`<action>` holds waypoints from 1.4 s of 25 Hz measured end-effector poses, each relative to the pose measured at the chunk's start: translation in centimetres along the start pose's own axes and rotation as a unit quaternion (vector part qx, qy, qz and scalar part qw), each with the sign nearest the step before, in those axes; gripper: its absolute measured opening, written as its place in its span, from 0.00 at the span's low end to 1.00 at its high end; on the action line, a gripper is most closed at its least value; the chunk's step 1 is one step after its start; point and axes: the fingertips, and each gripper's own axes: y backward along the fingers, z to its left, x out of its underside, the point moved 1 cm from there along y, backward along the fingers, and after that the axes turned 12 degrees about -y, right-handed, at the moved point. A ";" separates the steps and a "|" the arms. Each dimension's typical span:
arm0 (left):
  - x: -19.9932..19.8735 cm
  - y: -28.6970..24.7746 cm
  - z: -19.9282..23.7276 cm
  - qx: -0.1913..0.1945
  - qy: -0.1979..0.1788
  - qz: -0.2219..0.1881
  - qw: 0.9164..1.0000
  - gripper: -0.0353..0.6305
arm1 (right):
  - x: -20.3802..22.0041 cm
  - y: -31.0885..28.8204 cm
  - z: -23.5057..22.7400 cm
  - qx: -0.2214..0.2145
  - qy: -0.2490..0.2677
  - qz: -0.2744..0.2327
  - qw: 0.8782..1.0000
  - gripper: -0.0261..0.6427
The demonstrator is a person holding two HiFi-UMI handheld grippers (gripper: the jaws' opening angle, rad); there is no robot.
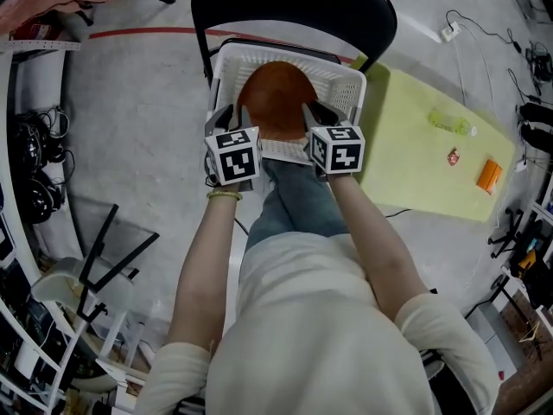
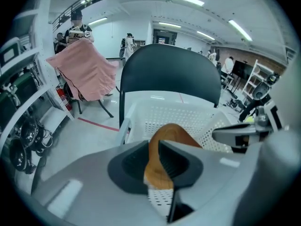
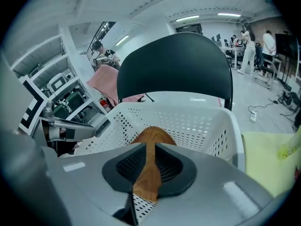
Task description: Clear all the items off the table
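Observation:
A round brown wooden bowl [image 1: 275, 102] hangs over the white perforated basket [image 1: 347, 78], held by its rim from both sides. My left gripper [image 1: 232, 118] is shut on the bowl's left edge, my right gripper [image 1: 318, 116] on its right edge. In the left gripper view the wooden rim [image 2: 159, 171] is pinched between the dark pads, and the bowl [image 2: 175, 132] rises beyond them. The right gripper view shows the same: the rim [image 3: 148, 175] is clamped, with the basket's wall [image 3: 193, 121] behind it.
The basket sits on a black chair [image 1: 294, 3]. To the right stands a yellow-green table [image 1: 415, 175] with a green bottle [image 1: 451, 124], a small red item [image 1: 453, 156] and an orange item [image 1: 489, 175]. Shelving [image 1: 34, 258] lines the left side. The person's legs are below the grippers.

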 end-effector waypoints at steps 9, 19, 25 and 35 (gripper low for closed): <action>0.2 3.3 -1.9 0.008 -0.001 -0.021 1.000 0.07 | -0.3 3.2 1.5 -0.005 0.030 -0.020 0.999 0.04; -0.1 7.0 -3.4 0.023 0.017 -0.055 0.998 0.07 | -0.5 6.9 3.1 -0.020 0.055 -0.043 0.997 0.04; -0.1 9.5 -4.8 0.032 0.023 -0.073 0.997 0.06 | -0.2 9.6 4.1 -0.030 0.072 -0.052 0.996 0.04; 0.8 14.3 -7.0 0.044 0.031 -0.114 0.992 0.07 | 1.8 14.2 6.1 -0.062 0.088 -0.070 0.992 0.04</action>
